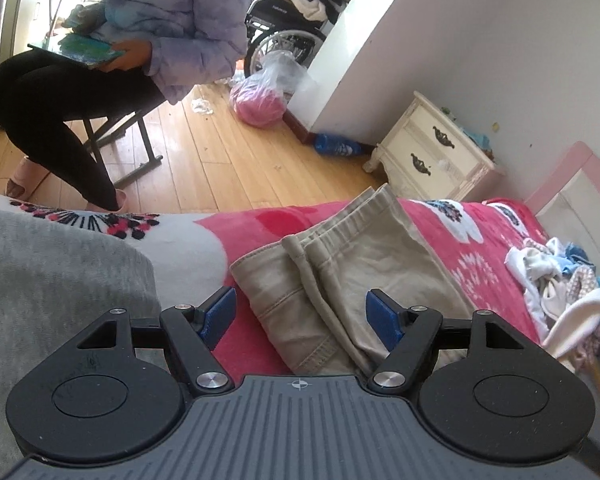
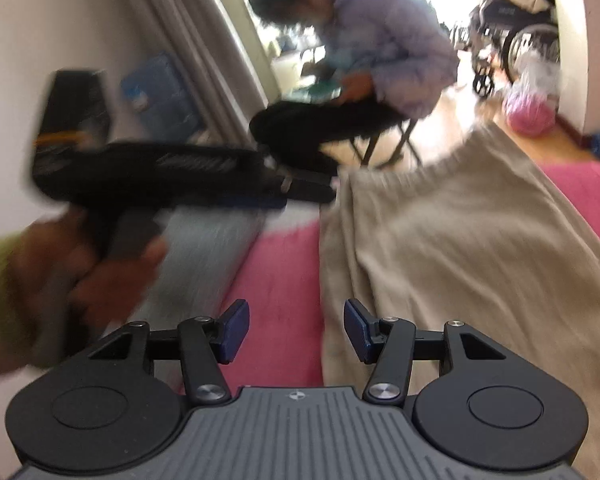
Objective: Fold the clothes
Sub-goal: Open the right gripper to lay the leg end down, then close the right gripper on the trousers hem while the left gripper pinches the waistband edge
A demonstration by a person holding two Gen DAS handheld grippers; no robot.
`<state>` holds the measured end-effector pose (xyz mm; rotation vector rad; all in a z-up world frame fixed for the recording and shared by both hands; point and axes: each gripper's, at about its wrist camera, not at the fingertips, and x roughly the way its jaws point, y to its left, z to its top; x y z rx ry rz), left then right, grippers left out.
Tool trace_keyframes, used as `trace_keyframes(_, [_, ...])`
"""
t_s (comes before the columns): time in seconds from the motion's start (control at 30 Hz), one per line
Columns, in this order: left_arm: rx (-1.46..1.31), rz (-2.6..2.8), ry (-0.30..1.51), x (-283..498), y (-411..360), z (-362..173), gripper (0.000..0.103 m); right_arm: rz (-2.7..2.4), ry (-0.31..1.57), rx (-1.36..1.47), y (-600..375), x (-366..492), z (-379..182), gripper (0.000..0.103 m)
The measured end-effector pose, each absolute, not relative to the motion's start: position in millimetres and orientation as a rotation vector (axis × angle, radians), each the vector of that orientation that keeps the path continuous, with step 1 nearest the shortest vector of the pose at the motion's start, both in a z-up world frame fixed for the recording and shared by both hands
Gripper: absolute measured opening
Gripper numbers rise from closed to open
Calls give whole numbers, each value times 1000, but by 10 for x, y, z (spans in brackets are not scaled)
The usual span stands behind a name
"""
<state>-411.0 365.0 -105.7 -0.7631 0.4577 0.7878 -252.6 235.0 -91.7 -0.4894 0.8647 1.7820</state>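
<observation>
Both claws stand spread and empty, likely between grips: the left claw point(image 1: 300, 320) hovers low in its frame over the folded beige cotton trousers with an elastic waistband point(image 1: 340, 272), and the right claw point(image 2: 296, 330), low in its blurred frame, straddles the garment's left edge without pinching it. The trousers lie across the middle of the pink and white flower-patterned bed blanket point(image 1: 440, 224), doubled lengthwise, slightly rumpled, waistband toward the upper frame. A grey knitted garment point(image 1: 52, 272) lies at the left.
</observation>
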Motion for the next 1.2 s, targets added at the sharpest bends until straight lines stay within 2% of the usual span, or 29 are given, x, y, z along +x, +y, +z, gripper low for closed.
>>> trace_keyframes(0.23, [-689, 800, 523, -3895, 3675, -1112, 70, 1604, 825, -690, 1247, -2205, -679, 54])
trace_keyframes(0.3, [-697, 804, 537, -3855, 3693, -1144, 64, 1520, 791, -726, 978, -2180, -669, 54])
trace_keyframes(0.47, [-745, 813, 527, -3829, 3735, -1149, 60, 1436, 784, -782, 555, -2188, -718, 48])
trace_keyframes(0.57, [-759, 835, 530, -3809, 3766, -1156, 59, 1452, 744, -857, 449, -2286, -743, 41])
trace_keyframes(0.7, [-754, 876, 537, -3785, 3795, -1161, 45, 1471, 717, -862, 487, -2337, -792, 40])
trace_keyframes(0.93, [-736, 922, 547, -3773, 3794, -1168, 31, 1413, 711, -836, 451, -2349, -978, 38])
trace_keyframes(1.07, [-709, 941, 548, -3682, 3783, -1179, 16, 1393, 705, -822, 418, -2369, -1056, 38])
trace_keyframes(1.2, [-696, 968, 562, -3630, 3770, -1193, 15, 1431, 664, -787, 390, -2444, -958, 38])
